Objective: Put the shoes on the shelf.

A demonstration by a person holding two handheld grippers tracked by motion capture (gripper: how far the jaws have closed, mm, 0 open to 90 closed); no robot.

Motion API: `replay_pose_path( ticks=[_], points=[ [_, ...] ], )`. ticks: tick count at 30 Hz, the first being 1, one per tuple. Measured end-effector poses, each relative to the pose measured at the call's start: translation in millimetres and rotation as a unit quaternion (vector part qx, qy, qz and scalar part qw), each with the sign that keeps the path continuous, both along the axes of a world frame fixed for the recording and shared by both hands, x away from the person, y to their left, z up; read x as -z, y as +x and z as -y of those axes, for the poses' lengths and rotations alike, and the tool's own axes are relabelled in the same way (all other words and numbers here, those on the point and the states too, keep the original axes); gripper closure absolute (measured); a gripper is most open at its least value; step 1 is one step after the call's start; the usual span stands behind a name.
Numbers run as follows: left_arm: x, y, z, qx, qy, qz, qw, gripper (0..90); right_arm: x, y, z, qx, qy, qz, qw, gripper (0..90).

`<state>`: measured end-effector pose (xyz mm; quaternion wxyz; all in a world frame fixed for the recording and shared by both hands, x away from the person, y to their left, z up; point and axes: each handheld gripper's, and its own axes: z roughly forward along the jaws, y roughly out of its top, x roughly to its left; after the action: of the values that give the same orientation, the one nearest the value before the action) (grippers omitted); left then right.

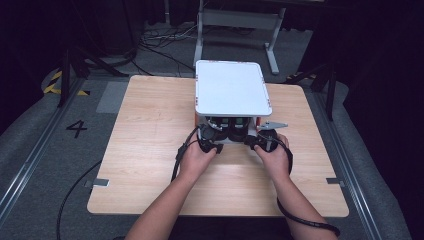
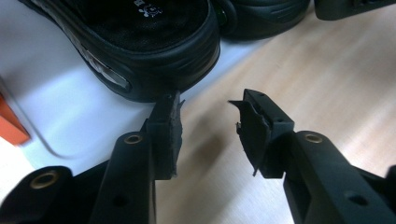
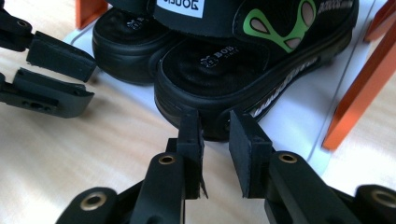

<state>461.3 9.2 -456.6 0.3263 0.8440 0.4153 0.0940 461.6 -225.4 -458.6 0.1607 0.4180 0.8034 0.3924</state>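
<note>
High view: room dim, near black at edges; overhead light falls on wooden table point(image 1: 150, 150) & white rack top point(image 1: 232, 87), which glares slightly. Pic soft, low res. Both gripper views: brighter, warm light, close-up jaws a bit blurred, black sandals point(image 3: 233, 79) lose detail in shadow; soft shadows under jaws on the wood; wide-angle stretch at edges.

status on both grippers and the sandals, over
Left gripper fingers open, at the heel of one black rubber sandal. Right gripper open, empty, at the green-marked black sandal. Both sandals on the white shelf's bottom tier.
</note>
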Motion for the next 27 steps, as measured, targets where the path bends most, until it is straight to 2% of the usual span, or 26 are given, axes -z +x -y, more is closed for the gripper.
replay_pose_path(
  ticks=[1, 2, 3, 5, 8, 10, 11, 12, 14, 15, 17, 18, 19, 20, 21, 23, 24, 25, 26, 27],
  points=[
    [-0.6, 3.6, 1.0, -0.001, 0.002, 0.003, 1.0, 57.1, 0.1, 2.3, -0.9, 0.002, -0.003, 0.005, 1.0, 73.1],
    [-0.5, 3.9, 2.7, -0.008, -0.009, -0.004, 0.9999, 56.8, 0.0, 5.4, -1.2, 0.005, -0.007, 0.011, 0.9999, 72.9],
    [-0.2, 3.0, 5.4, -0.028, -0.019, -0.012, 0.9994, 56.7, -0.2, 7.2, -0.9, 0.007, -0.009, 0.012, 0.9999, 72.6],
    [1.1, 5.9, 8.4, -0.014, -0.031, -0.021, 0.9992, 56.5, -0.4, 10.9, 0.1, 0.015, -0.008, 0.012, 0.9998, 71.8],
    [2.1, 10.3, 12.2, -0.019, -0.03, -0.014, 0.9993, 56.2, -0.5, 17.1, 2.6, 0.025, -0.018, 0.017, 0.9994, 71.8],
    [1.7, 11.6, 15.3, -0.022, -0.041, -0.022, 0.9987, 56.0, 0.0, 21.5, 3.8, 0.029, -0.021, 0.017, 0.9992, 71.8],
    [1.7, 15.9, 13.3, -0.01, -0.03, -0.004, 0.9995, 56.0, 0.4, 23.4, 4.2, 0.033, -0.018, 0.017, 0.9992, 71.8],
    [1.9, 15.5, 14.9, -0.02, -0.044, -0.016, 0.9987, 55.8, 1.3, 26.2, 5.3, 0.035, -0.025, 0.033, 0.9985, 71.9],
    [3.1, 18.5, 14.5, -0.03, -0.036, -0.008, 0.9989, 55.9, 3.9, 28.0, 4.8, 0.04, -0.023, 0.044, 0.998, 71.6],
    [5.1, 19.8, 15.6, -0.031, -0.035, -0.003, 0.9989, 55.8, 5.8, 28.9, 4.2, 0.041, -0.023, 0.042, 0.9981, 70.7],
    [7.1, 21.6, 15.1, -0.024, -0.042, -0.005, 0.9988, 54.4, 7.8, 29.8, 2.5, 0.042, -0.015, 0.046, 0.998, 69.5],
    [7.1, 22.9, 13.7, -0.03, -0.03, 0.008, 0.999, 54.2, 8.0, 29.8, 1.1, 0.039, -0.017, 0.048, 0.9979, 69.8],
    [6.2, 22.6, 12.7, -0.024, -0.024, 0.009, 0.9994, 52.9, 7.8, 29.3, 0.0, 0.039, -0.019, 0.049, 0.9979, 69.8],
    [6.1, 19.3, 15.1, -0.032, -0.035, 0.001, 0.9989, 51.1, 8.2, 28.9, 0.0, 0.04, -0.022, 0.054, 0.9975, 69.2],
    [5.5, 17.0, 16.2, -0.031, -0.035, 0.003, 0.9989, 49.6, 8.6, 28.1, 1.1, 0.04, -0.022, 0.059, 0.9972, 64.4],
    [3.3, 11.5, 16.4, -0.03, -0.029, 0.001, 0.9991, 48.4, 7.5, 24.2, 4.0, 0.038, -0.012, 0.054, 0.9978, 61.6],
    [2.8, 7.4, 16.9, -0.031, -0.031, 0.002, 0.999, 47.6, 5.9, 20.8, 7.1, 0.036, -0.002, 0.059, 0.9976, 60.9],
    [1.0, 2.0, 16.3, -0.026, -0.029, 0.003, 0.9993, 46.5, 3.8, 16.4, 10.7, 0.039, 0.003, 0.063, 0.9973, 59.7],
    [-1.9, 1.7, 11.7, 0.007, -0.009, 0.027, 0.9996, 45.1, 0.9, 10.8, 14.9, 0.04, 0.001, 0.062, 0.9973, 57.9],
    [-1.9, 1.7, 11.7, 0.007, -0.009, 0.027, 0.9996, 44.4, 0.9, 10.8, 14.9, 0.04, 0.001, 0.062, 0.9973, 57.9]
  ],
)
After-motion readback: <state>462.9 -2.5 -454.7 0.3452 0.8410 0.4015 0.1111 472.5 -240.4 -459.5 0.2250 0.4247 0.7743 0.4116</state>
